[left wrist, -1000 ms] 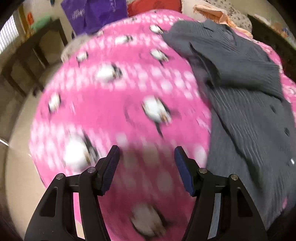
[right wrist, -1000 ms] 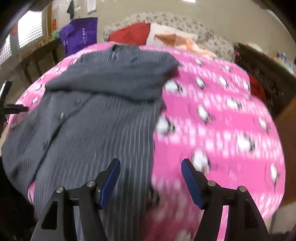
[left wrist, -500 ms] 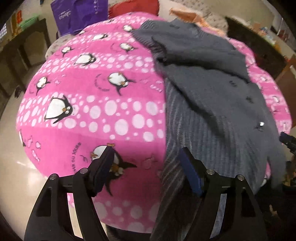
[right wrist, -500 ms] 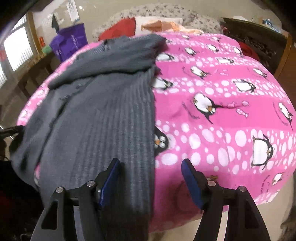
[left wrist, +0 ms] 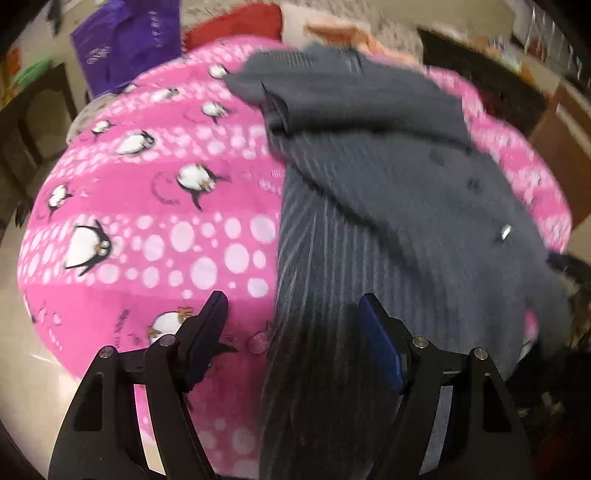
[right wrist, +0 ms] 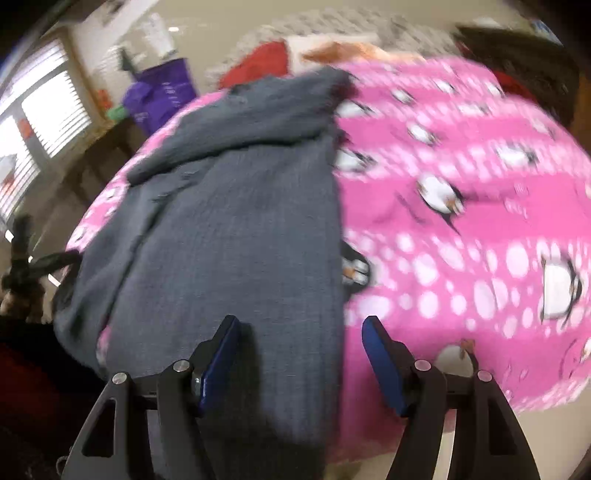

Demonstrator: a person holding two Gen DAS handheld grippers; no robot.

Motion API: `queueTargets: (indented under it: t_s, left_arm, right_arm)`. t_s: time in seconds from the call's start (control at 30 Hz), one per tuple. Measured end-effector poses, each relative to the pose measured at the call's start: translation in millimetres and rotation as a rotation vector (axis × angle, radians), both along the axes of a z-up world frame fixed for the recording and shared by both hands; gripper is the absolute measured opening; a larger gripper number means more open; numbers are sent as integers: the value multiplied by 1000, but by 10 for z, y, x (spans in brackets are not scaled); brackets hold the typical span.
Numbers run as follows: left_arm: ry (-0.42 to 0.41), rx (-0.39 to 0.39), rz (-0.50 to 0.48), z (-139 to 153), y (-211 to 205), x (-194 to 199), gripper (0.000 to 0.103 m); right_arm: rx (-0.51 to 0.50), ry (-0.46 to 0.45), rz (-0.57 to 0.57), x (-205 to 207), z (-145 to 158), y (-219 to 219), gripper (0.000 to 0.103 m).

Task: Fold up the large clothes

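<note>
A large grey ribbed button-up garment lies lengthwise on a pink penguin-print blanket, its near hem hanging over the front edge. It also shows in the right wrist view, on the same blanket. My left gripper is open and empty, straddling the garment's left edge near the hem. My right gripper is open and empty, straddling the garment's right edge near the hem.
A purple bag, a red cushion and orange cloth lie beyond the blanket. Dark wooden furniture stands left, more dark furniture at the right. Tan floor is below the blanket's edge.
Both grippers have moved closer to the garment's near hem, each now over one side edge. Both stay open.
</note>
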State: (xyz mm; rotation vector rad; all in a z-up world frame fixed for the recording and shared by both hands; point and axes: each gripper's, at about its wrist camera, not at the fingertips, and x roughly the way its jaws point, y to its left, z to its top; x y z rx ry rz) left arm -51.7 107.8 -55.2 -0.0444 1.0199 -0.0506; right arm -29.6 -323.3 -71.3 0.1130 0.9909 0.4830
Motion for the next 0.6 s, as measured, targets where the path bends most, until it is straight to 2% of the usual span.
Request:
queueTargets:
  t_s: [0.03, 0.07, 0.17, 0.2, 0.27, 0.33, 0.4, 0.47, 0.5, 0.53, 0.6]
  left_arm:
    - [38, 4, 4, -93, 13, 46, 75]
    - [30, -8, 0, -106, 28, 45, 79]
    - [39, -36, -49, -95, 9, 34, 83]
    - [45, -49, -81, -102, -10, 21, 86]
    - [52, -44, -134, -123, -57, -8, 90]
    - [56, -46, -144, -115, -58, -22, 90]
    - [76, -133, -157, -98, -47, -12, 90]
    - [106, -267, -222, -82, -74, -9, 90]
    - [112, -292, -259, -68, -103, -8, 90]
    - [111, -277, -270, -60, -114, 7, 90]
    - [110, -275, -243, -88, -40, 59, 90]
  right_arm:
    - [41, 4, -3, 9, -6, -34, 66]
    - [69, 11, 7, 10, 1, -46, 66]
    - [183, 69, 134, -42, 6, 9, 63]
    - [181, 61, 161, -71, 2, 21, 63]
    - [155, 54, 141, -63, -57, -15, 60]
    - [241, 89, 95, -36, -125, -97, 59]
    - [291, 101, 165, -69, -90, -2, 59]
    - [259, 64, 224, -115, -17, 98, 58]
    - [200, 46, 208, -96, -19, 110, 57]
    - [167, 46, 169, -55, -53, 82, 57]
    - [280, 95, 125, 9, -117, -24, 56]
